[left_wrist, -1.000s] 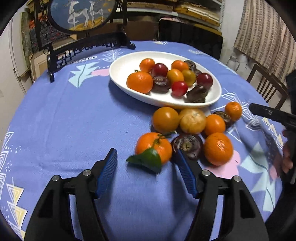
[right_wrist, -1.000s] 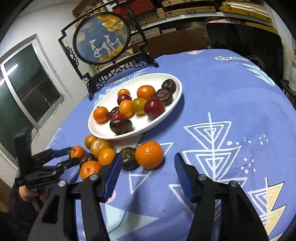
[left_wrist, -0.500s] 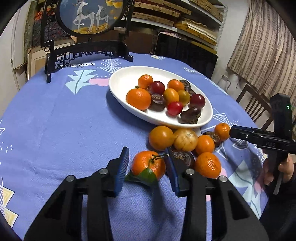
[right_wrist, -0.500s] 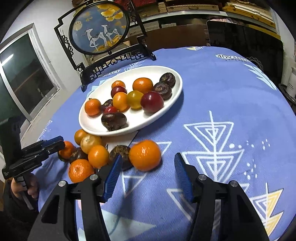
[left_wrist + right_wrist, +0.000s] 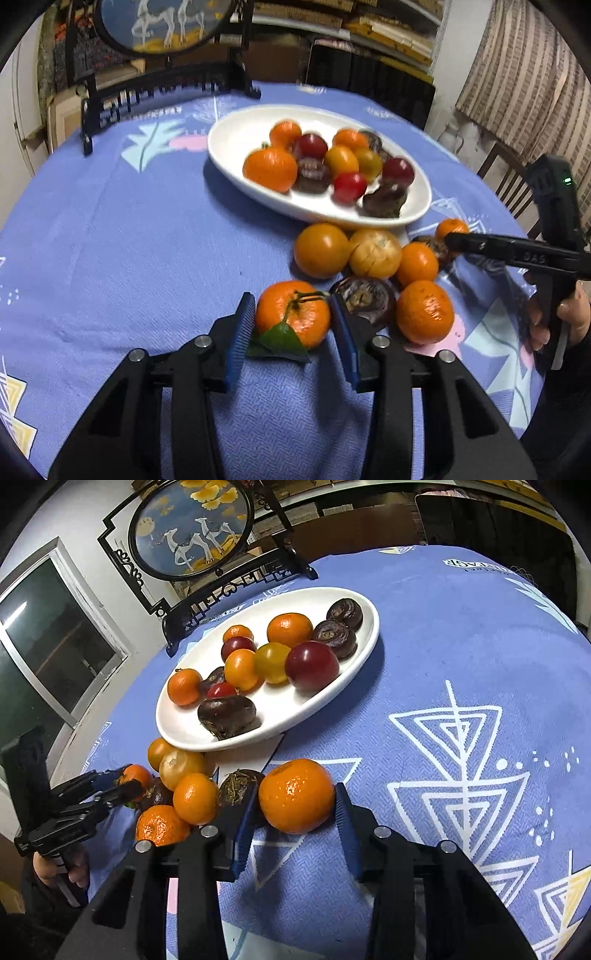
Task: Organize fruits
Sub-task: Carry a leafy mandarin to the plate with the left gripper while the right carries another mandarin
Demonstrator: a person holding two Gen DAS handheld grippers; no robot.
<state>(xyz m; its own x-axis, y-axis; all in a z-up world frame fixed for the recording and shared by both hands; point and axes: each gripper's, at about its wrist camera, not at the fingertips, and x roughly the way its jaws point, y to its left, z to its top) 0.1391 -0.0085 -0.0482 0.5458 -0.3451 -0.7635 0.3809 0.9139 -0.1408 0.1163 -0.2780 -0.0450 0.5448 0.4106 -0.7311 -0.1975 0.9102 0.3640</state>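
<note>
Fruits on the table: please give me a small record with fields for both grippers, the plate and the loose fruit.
left gripper: jaws around the leafy orange, closing or just touching
right gripper: jaws around a plain orange, near contact
plate: white, oval, holds mixed fruit
loose fruit: cluster on the tablecloth beside the plate
both oranges: resting on the cloth

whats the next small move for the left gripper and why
Probably close the left gripper on the leafy mandarin. The mandarin already sits between the two blue pads, with slim gaps on either side, and it rests on the tablecloth outside the white plate. A dark fruit crowds the right pad, so close gently.
</note>
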